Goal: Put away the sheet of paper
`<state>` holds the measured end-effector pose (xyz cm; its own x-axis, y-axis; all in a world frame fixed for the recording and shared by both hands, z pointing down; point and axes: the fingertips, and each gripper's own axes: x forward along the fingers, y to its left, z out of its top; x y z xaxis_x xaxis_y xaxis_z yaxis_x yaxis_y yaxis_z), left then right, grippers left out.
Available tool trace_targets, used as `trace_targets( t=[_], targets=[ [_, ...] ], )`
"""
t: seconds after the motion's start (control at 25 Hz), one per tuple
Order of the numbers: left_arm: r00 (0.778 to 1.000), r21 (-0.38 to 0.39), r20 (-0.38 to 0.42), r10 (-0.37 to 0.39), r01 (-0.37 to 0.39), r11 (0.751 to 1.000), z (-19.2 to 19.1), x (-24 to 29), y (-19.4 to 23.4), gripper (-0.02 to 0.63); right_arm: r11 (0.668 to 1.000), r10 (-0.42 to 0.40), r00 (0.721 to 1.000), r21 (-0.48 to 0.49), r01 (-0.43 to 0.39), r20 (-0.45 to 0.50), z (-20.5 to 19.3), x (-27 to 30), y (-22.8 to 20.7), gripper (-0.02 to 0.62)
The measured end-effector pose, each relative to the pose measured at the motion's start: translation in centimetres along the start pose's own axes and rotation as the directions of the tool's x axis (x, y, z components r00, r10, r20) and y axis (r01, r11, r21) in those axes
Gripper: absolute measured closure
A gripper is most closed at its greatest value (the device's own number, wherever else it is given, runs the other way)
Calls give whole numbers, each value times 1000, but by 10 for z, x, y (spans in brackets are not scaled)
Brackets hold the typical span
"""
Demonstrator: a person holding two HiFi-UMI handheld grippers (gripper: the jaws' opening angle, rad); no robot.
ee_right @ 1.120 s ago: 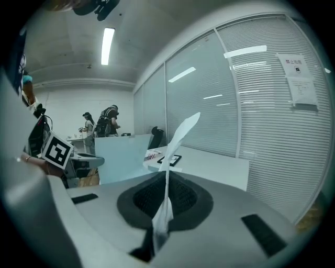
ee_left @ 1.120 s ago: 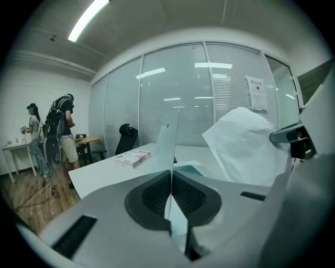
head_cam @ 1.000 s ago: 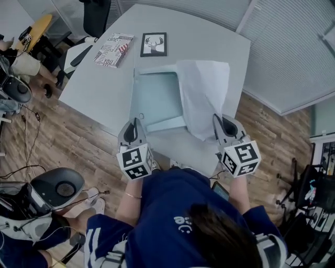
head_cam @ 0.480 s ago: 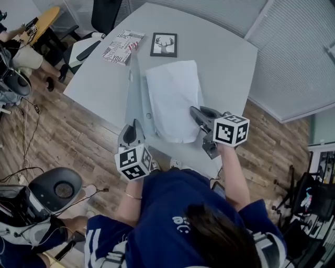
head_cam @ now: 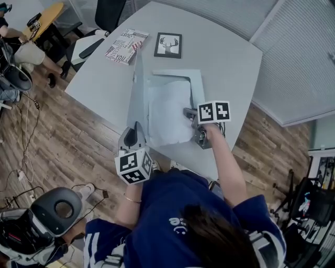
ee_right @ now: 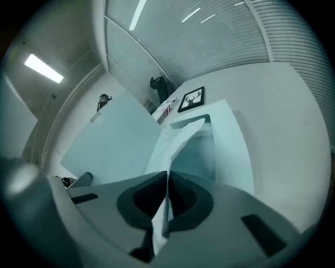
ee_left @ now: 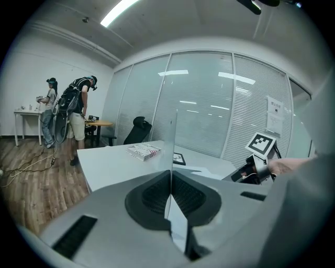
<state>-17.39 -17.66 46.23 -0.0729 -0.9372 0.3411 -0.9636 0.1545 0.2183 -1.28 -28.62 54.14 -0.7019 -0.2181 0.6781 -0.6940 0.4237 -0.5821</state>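
A pale teal folder (head_cam: 197,86) lies open on the white table (head_cam: 225,52). My left gripper (head_cam: 136,127) is shut on the near edge of the folder's cover (head_cam: 137,94), which stands upright on edge. In the left gripper view the translucent cover (ee_left: 172,141) rises from between the jaws of the left gripper (ee_left: 169,183). The white sheet of paper (head_cam: 166,112) lies inside the folder. My right gripper (head_cam: 188,113) is shut on the sheet's right edge. In the right gripper view the sheet (ee_right: 180,149) runs from the pinched jaws of the right gripper (ee_right: 167,184) over the folder (ee_right: 233,152).
A book (head_cam: 124,47) and a framed deer picture (head_cam: 168,45) lie at the table's far side. An office chair (head_cam: 107,13) stands behind the table. Round equipment (head_cam: 57,209) and cables sit on the wood floor at left. Two people (ee_left: 68,112) stand far off.
My right gripper has swung left and carried the sheet from the folder's right side down into the folder. The cover now stands upright in my left gripper.
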Motion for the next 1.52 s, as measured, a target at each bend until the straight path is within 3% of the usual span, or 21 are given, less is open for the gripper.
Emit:
trace_targets(
  t=[0.36,0.96,1.08,1.32,1.52],
  targets=[
    [1000,33,-11,-22,23,999,4,5,-9,598,989,-148,989,6,148,-21,23,37,-32,586],
    [998,22,-33,-53,54,998,4,2,-9,598,978,-95,984,-169,120,152,65,61,-33,586],
    [998,6,-33,-47,48,999,3,1,-6,600,966,-126,986,-212,146,109,60,62,-35,586],
    [999,-7,-28,-44,43,999,5,2,-4,598,902,-275,961,-350,254,-10,39,58,-55,573],
    [999,-5,-27,-43,42,999,5,2,-7,600,886,-353,935,-331,324,-29,34,52,-70,555]
  ],
)
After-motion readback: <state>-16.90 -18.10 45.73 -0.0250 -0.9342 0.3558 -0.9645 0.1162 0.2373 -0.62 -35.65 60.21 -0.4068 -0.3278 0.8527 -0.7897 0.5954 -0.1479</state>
